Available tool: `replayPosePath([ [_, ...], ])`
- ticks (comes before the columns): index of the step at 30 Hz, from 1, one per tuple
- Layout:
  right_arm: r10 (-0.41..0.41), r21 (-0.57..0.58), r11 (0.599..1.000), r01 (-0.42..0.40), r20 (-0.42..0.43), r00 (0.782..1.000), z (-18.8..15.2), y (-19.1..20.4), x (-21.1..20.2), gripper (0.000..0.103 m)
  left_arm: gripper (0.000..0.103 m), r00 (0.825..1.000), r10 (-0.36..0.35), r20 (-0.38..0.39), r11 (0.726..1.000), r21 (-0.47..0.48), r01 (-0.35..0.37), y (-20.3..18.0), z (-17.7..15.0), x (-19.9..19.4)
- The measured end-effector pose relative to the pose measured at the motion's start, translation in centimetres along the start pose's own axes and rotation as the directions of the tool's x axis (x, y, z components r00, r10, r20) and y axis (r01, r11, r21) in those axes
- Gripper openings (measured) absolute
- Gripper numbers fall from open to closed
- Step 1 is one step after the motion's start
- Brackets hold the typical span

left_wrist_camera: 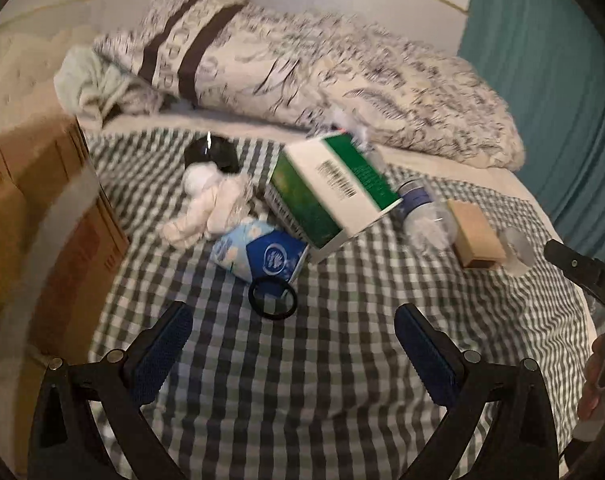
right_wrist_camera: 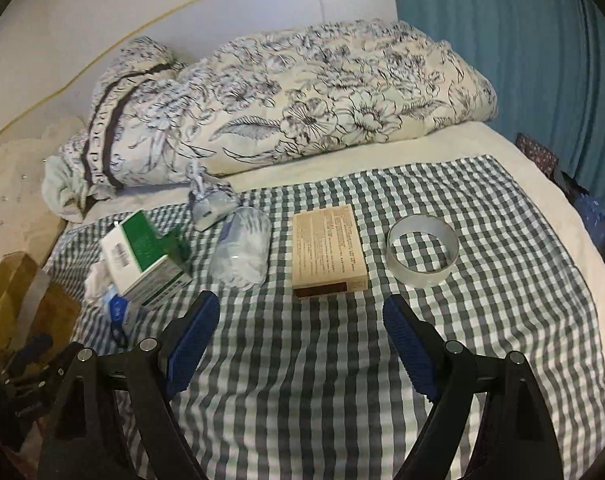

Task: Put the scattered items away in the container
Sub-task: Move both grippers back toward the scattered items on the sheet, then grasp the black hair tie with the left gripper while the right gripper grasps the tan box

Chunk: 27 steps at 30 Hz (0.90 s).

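Observation:
Scattered items lie on a checked cloth [left_wrist_camera: 302, 360] [right_wrist_camera: 302, 380] on a bed. Ahead of my open left gripper [left_wrist_camera: 294, 320] are a black ring [left_wrist_camera: 273, 297], a blue-and-white packet [left_wrist_camera: 262, 254], a white rolled cloth [left_wrist_camera: 206, 208], a black object [left_wrist_camera: 212, 152] and a tilted green-and-white box [left_wrist_camera: 334, 188]. A cardboard box [left_wrist_camera: 50, 232] stands at the left. My open right gripper [right_wrist_camera: 302, 312] hovers just short of a tan flat box [right_wrist_camera: 328, 252]. A clear tape roll [right_wrist_camera: 422, 250] lies to its right, a clear plastic bottle [right_wrist_camera: 244, 254] to its left. Nothing sits between either pair of fingers.
A flower-print duvet [right_wrist_camera: 322, 100] is heaped along the back of the bed against a white wall. A teal curtain [right_wrist_camera: 522, 40] hangs at the right. The right gripper's body [left_wrist_camera: 590, 276] and a hand show at the right edge of the left wrist view.

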State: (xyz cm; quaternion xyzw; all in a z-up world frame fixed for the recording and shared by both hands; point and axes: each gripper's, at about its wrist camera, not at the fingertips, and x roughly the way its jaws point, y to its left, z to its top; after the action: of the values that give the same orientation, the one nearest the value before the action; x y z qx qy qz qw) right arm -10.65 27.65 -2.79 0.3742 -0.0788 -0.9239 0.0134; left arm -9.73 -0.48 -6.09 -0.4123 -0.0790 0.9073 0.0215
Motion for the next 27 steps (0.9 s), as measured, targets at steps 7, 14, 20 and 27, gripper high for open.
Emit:
replayPosePath([
  [7,-0.026,-0.004,1.0,0.025,-0.044,0.999,0.2,-0.1,4.1,0.084,0.103,0.999,0.005,-0.044,1.0,-0.003,-0.005,0.6,-0.1,4.0],
  [14,-0.058,-0.051,0.997,0.055,-0.065,0.996,0.5,0.5,7.6,0.084,0.103,0.999,0.021,-0.045,1.0,-0.003,-0.021,1.0,-0.1,6.5],
  [20,-0.061,-0.074,0.996,0.055,-0.081,0.995,0.8,0.3,10.2,0.084,0.103,0.998,0.049,-0.024,0.999,0.003,-0.049,1.3,-0.3,7.3],
  [27,-0.145,-0.158,0.978,0.135,-0.053,0.988,1.5,0.6,12.2,0.084,0.087,0.995,0.076,-0.063,0.997,0.017,-0.075,1.5,-0.7,8.5],
])
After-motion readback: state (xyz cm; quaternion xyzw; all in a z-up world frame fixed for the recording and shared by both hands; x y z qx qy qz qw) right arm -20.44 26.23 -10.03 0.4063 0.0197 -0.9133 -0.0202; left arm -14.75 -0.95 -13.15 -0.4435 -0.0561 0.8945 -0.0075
